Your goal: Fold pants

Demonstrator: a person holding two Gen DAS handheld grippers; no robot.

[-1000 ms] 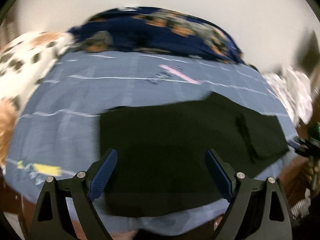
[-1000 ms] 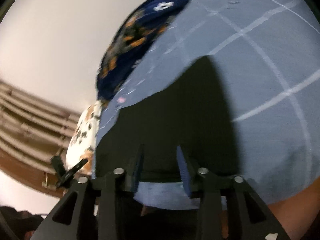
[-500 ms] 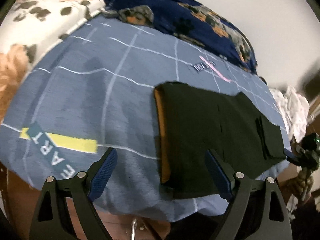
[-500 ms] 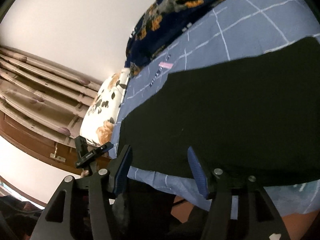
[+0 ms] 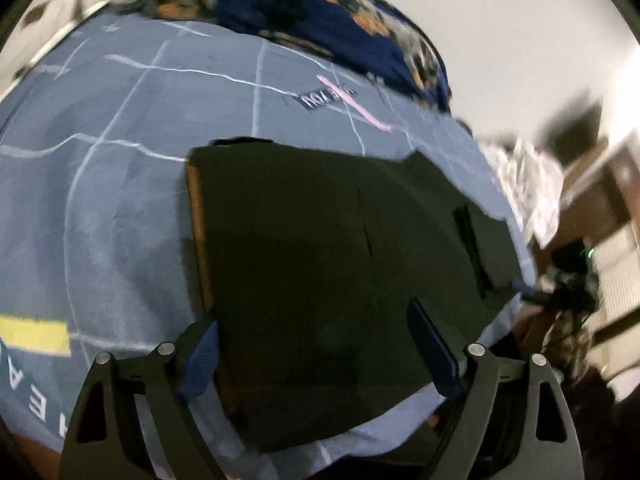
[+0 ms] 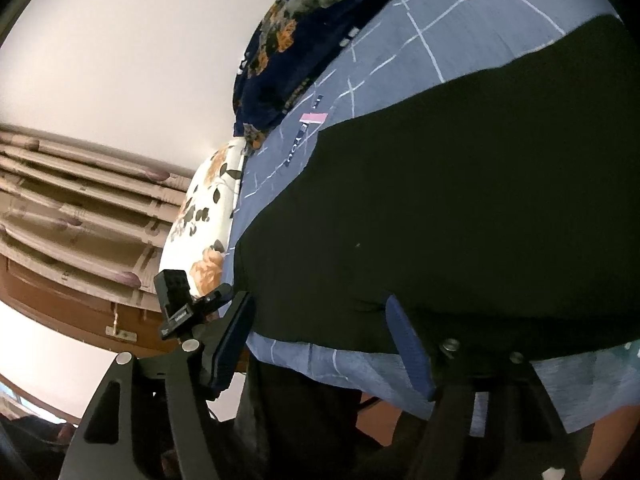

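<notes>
Black pants [image 5: 320,240] lie folded flat on the blue checked bedsheet [image 5: 120,184], a brown inner edge showing at their left end. My left gripper [image 5: 316,344] hangs low over that end, its jaws wide and closing slightly, the cloth lying under and between the fingers [image 5: 200,356] with no pad pressing on it. In the right wrist view the pants [image 6: 460,200] fill the middle. My right gripper [image 6: 320,344] stands at their near edge, its jaws opening, with the hem between the fingers [image 6: 408,348] but not pinched.
A dark floral blanket [image 5: 304,4] and a white floral pillow [image 6: 200,232] lie at the far side of the bed. White crumpled cloth [image 5: 528,184] sits past the right end. The bed's near edge [image 6: 360,372] drops off just below the right gripper. Curtains [image 6: 72,200] hang beyond.
The left gripper has dropped and tilted down toward the pants' left end, which now sits between its fingers. The right jaws have spread wider and the right gripper has slid along the near hem.
</notes>
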